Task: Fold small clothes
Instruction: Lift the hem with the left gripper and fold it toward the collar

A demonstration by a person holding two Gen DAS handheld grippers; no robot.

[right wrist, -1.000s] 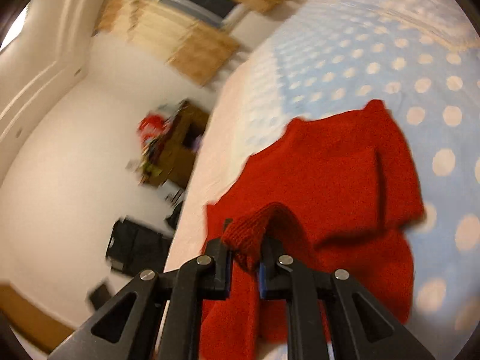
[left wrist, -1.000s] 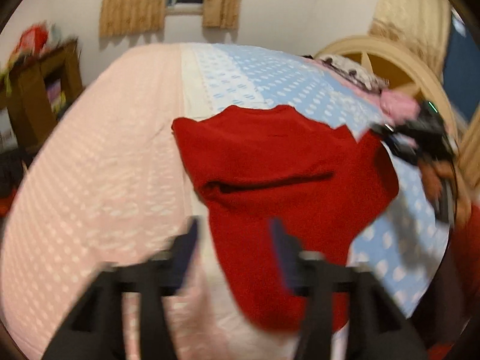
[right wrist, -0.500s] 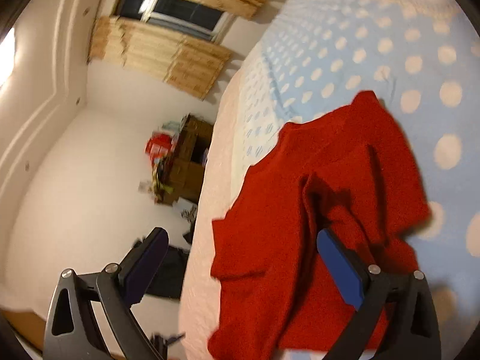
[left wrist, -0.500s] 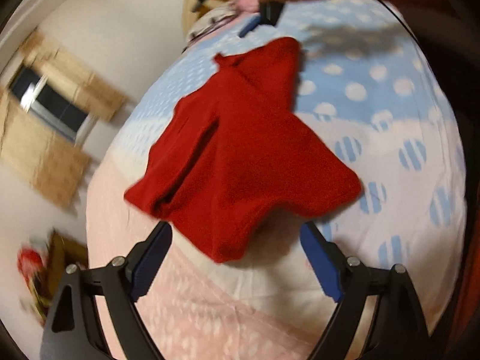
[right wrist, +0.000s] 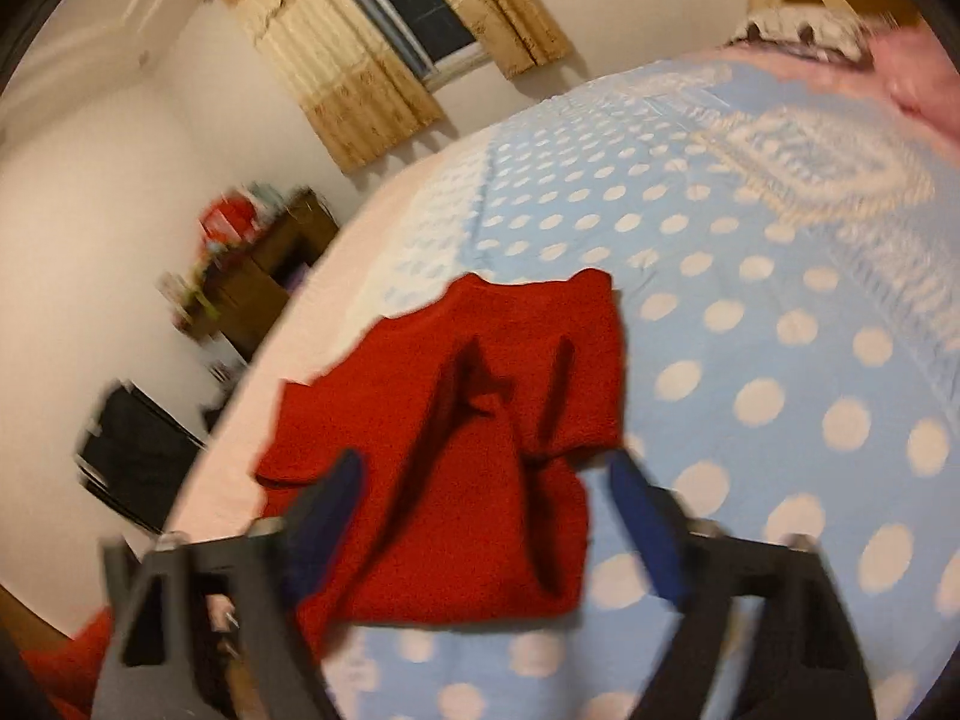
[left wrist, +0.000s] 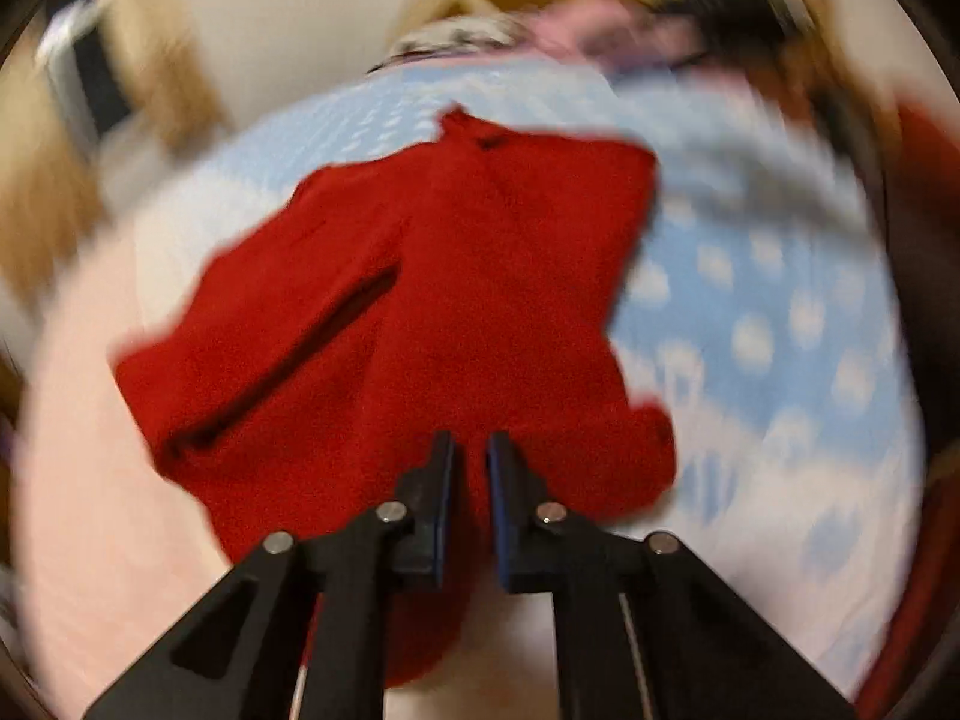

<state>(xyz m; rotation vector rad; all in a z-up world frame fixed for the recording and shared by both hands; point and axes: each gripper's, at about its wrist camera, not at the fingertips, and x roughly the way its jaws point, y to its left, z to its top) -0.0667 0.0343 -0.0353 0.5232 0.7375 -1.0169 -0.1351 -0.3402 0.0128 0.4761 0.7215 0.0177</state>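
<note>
The red knit sweater [left wrist: 420, 312] lies rumpled on the polka-dot bed [right wrist: 750, 312]; soft, light, floppy, best pinched at an edge; left hand-held gripper [left wrist: 470, 450] has just been closing, now clamped on its near hem; right hand-held gripper [right wrist: 486, 474], jaws narrowing yet apart, grips nothing.

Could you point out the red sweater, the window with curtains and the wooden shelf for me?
red sweater [right wrist: 480, 420]: right wrist view, middle of its body.
window [right wrist: 414, 6]: right wrist view, dark glass.
wooden shelf [right wrist: 282, 258]: right wrist view, its brown front.

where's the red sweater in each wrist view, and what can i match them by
Left wrist: the red sweater fills the centre, its near edge between the left tool's closing pads.
Right wrist: lower centre, behind the open right tool.
Shared landmark: the blue polka-dot bedspread.
</note>
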